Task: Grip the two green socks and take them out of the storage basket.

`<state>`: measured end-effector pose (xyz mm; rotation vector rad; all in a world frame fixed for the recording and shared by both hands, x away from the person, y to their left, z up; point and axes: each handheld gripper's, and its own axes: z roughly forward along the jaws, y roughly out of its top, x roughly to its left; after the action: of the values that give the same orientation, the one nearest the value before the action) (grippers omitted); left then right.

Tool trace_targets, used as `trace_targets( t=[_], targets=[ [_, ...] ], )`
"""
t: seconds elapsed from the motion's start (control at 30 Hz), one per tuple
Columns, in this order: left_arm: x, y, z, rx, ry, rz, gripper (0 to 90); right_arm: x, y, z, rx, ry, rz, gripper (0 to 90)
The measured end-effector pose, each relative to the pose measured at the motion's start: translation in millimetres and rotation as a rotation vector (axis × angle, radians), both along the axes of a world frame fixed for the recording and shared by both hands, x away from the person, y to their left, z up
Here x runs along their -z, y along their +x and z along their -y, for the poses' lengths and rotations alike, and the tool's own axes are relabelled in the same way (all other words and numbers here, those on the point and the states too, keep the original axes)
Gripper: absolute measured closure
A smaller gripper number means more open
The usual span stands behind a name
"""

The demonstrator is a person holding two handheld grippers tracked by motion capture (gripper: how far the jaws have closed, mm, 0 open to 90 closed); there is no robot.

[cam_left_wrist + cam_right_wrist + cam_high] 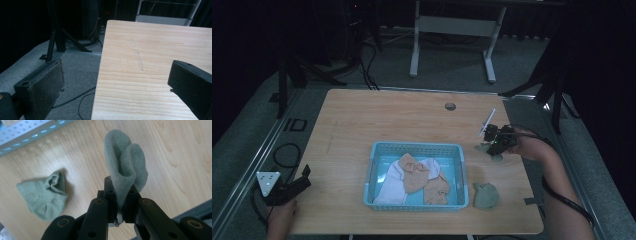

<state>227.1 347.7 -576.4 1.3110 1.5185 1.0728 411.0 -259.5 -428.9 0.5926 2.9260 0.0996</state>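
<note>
Resting at the near left corner of the wooden table (362,115), left gripper (292,187) in the person's left hand (279,220), grey three-cornered plate (268,182) on top, jaws spread wide with nothing between them, one jaw over the floor and the other over the bare tabletop in the left gripper view. Sitting near the middle of the table, toward the near edge, a light blue perforated basket (377,150), holding a white sock (392,182) beside peach socks (414,172). Lying just right of the basket, near the front edge, a green sock (486,195), crumpled and flat on the wood. Hovering farther back along the right side, right gripper (498,142), jaws pinched tight on a second green sock (126,167), folded and standing up out of the jaws, lifted just above the table.
</note>
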Motion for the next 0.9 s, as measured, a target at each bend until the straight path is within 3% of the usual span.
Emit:
trace_targets(
  t=[0.5, 0.73, 0.9],
  targets=[
    [-0.1, -0.1, 0.2, 0.001, 0.004, -0.002, 0.7, 56.5, 11.4, 4.6, 0.032, -0.004, -0.03, 84.4],
    [0.0, 0.0, 0.4, 0.002, 0.006, -0.001, 0.7, 81.2, 2.3, 0.7, 0.025, -0.002, -0.066, 84.1],
    [-0.1, 0.0, 0.4, 0.001, 0.006, -0.002, 0.7, 89.5, -1.8, -1.2, 0.02, 0.015, -0.078, 82.4]
  ],
)
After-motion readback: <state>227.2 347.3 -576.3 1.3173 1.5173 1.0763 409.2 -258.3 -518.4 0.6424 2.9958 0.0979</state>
